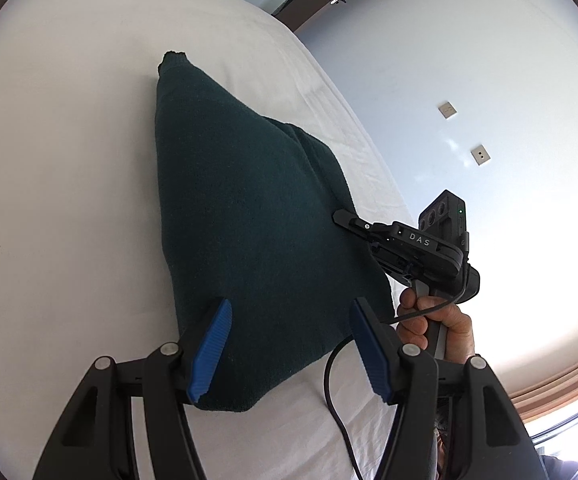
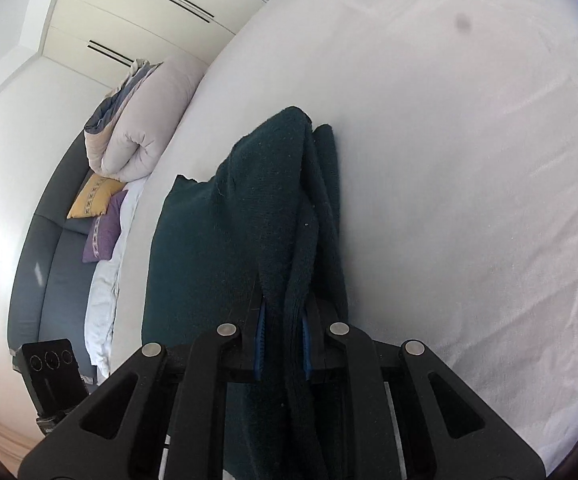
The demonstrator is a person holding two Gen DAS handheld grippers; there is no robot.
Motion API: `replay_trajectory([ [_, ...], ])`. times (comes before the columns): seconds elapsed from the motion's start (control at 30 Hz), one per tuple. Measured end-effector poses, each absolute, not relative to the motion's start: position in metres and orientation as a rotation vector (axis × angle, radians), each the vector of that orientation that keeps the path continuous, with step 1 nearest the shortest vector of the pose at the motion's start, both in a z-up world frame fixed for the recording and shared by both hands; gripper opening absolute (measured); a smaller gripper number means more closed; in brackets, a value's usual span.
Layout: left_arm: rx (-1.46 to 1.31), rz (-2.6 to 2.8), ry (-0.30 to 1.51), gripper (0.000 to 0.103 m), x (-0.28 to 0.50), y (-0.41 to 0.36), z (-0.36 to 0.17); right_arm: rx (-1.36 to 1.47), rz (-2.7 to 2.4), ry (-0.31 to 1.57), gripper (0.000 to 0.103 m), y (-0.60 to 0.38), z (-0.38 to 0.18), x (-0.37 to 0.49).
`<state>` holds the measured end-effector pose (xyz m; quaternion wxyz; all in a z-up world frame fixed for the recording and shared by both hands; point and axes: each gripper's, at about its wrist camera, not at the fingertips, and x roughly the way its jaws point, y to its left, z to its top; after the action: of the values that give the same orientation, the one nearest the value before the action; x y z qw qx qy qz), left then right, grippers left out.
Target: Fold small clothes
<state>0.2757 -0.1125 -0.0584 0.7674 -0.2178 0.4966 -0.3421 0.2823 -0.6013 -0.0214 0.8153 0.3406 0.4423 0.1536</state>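
Left wrist view, item one: a dark green sweater lies on the white bed, partly folded, with one narrow end pointing toward the far side of the bed and a broad end nearest the camera.

Item two: left tool, blue pads spread wide, hovering just above the near end of the sweater; nothing is between the pads.

Item three: right tool, held by a hand at the sweater's right edge, where its tip meets the cloth. A black cable trails from it across the bed, just beside the sweater's near corner.

Right wrist view, item four: right tool pressed together on a bunched fold of the sweater, which rises from the pads and drapes over the flat part of the garment.

Item five: rolled bedding and two cushions on a grey sofa, well apart from the sweater, beyond the bed's edge.

Progress, as a judgement: one side is gathered and lifted for folding over; laying it flat, squaring the edges and any further fold remain to be done.
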Motion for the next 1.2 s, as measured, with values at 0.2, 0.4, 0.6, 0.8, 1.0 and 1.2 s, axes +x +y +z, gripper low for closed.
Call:
replay_trajectory([
  [0.2,-0.376,-0.692,1.012,0.064,0.296,-0.109,-0.037,0.720,0.324,0.949,0.012,-0.606,-0.009,0.286],
  [0.4,-0.358,-0.681,0.973,0.062,0.334,-0.110,-0.028,0.849,0.426,0.930,0.012,-0.616,-0.047,0.286],
  [0.6,-0.428,-0.755,1.021,0.048,0.386,-0.128,-0.039,0.900,0.529,0.834,0.011,-0.618,-0.071,0.289],
  [0.8,-0.508,-0.697,1.122,0.002,0.430,-0.127,-0.083,0.903,0.566,0.787,0.010,-0.619,-0.082,0.288],
  [1.0,-0.677,-0.760,1.109,0.005,0.427,-0.105,-0.112,0.899,0.580,0.770,0.010,-0.650,-0.093,0.247],
  [1.2,-0.694,-0.832,1.085,0.004,0.393,-0.094,-0.104,0.897,0.582,0.762,0.010,-0.652,-0.088,0.256],
])
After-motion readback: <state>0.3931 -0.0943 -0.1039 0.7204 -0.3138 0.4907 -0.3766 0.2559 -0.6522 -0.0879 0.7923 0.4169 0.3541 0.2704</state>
